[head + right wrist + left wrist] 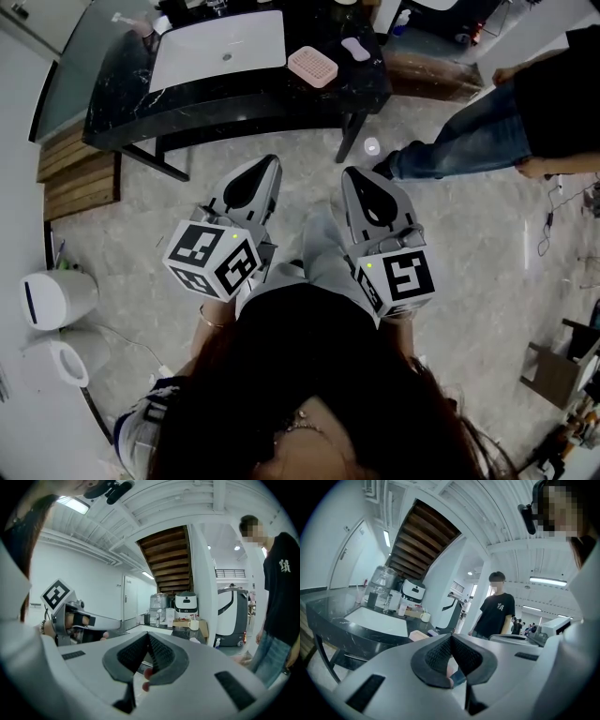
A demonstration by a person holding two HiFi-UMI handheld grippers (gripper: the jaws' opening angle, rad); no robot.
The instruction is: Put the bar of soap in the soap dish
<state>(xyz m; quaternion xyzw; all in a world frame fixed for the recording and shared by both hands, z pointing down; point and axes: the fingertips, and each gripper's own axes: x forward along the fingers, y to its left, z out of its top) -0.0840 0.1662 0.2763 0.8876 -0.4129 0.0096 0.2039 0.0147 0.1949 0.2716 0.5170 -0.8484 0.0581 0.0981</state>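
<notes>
Head view, surface: A dark surface [246, 105] runs across the top of the frame, with a white basin [220, 47] set in it.
Head view, soap dish: The pink soap dish [312, 66] sits on the surface just right of the basin.
Head view, bar of soap: The pale lilac bar of soap [355, 48] lies on the surface just beside the dish, apart from it and not in it.
Head view, claws: My left claw [255, 180] and right claw [367, 192] hang side by side over the floor [281, 155], well short of the surface, and both point toward it.
Head view, only here: A white bin [58, 298] stands on the floor at the left.
Left claw view, claw: The jaws are pressed together with nothing between the pads.
Left claw view, task things: The dish and the soap show low, just over the claw body at its left.
Left claw view, only here: A clear jar [383, 581] stands behind the basin. A bystander [498, 609] in a black T-shirt stands beyond the surface.
Right claw view, claw: The jaws are together and hold nothing.
Right claw view, only here: My left claw shows from the side, with its marker cube [57, 595] on top. A brown staircase underside [166, 557] is overhead.
Right claw view, shared: A white mug [193, 625] stands on the surface. The left claw view shows it too.
</notes>
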